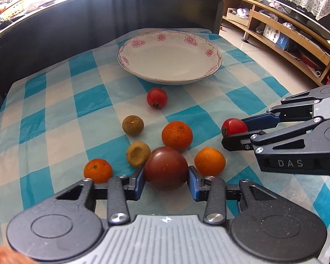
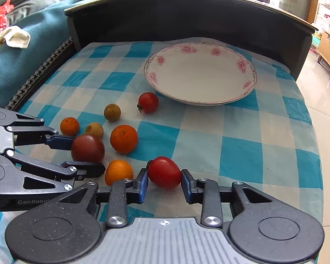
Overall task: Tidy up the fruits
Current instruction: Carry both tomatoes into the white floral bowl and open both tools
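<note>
A white plate (image 1: 143, 70) with pink flowers stands at the far side of the checked cloth; it also shows in the right wrist view (image 2: 200, 74). My left gripper (image 1: 166, 181) is shut on a dark red tomato (image 1: 166, 168), resting on the cloth; this tomato also shows in the right wrist view (image 2: 88, 148). My right gripper (image 2: 164, 183) is shut on a small red tomato (image 2: 164, 172), seen in the left wrist view (image 1: 234, 126) at the right. Three oranges (image 1: 177, 135) (image 1: 209, 161) (image 1: 98, 170), two brown-green fruits (image 1: 133, 125) (image 1: 138, 154) and another red tomato (image 1: 156, 98) lie between.
A dark board (image 1: 99, 26) rises behind the table. A low wooden shelf unit (image 1: 286, 44) stands on the tiled floor at the right. A teal-covered sofa (image 2: 22, 61) lies to the left of the table.
</note>
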Tool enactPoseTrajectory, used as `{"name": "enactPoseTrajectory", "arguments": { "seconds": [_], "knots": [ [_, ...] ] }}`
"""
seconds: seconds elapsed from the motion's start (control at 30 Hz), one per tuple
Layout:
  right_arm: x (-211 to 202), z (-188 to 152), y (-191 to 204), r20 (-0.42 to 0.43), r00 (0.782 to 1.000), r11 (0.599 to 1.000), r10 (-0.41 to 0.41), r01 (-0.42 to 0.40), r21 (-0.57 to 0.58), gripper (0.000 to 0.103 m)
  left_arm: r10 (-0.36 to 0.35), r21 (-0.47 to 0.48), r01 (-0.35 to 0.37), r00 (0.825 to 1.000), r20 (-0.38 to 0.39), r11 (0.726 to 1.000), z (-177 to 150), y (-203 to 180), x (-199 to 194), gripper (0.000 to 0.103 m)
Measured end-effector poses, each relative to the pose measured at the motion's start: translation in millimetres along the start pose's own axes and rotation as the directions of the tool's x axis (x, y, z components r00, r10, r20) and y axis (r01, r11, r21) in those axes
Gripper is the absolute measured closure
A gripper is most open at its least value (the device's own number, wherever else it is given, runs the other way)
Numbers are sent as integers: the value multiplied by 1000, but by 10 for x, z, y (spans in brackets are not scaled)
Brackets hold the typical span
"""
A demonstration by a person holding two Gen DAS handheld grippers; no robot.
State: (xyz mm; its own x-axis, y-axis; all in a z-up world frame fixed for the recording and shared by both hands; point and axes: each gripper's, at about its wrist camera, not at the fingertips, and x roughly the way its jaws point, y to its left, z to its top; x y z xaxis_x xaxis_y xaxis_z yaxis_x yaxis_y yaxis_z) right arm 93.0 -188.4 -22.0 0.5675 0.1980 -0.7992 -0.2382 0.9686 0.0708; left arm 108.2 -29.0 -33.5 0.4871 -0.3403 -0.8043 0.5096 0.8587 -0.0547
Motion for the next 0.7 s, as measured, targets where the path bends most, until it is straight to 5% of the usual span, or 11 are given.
{"name": "enactPoseTrajectory", "arguments": {
  "seconds": [0.7],
  "knots": [
    [-57, 528, -239, 144, 989, 993, -14, -3, 121, 76, 22, -24, -20, 995, 97, 1000, 701, -110, 71, 55]
  ]
}}
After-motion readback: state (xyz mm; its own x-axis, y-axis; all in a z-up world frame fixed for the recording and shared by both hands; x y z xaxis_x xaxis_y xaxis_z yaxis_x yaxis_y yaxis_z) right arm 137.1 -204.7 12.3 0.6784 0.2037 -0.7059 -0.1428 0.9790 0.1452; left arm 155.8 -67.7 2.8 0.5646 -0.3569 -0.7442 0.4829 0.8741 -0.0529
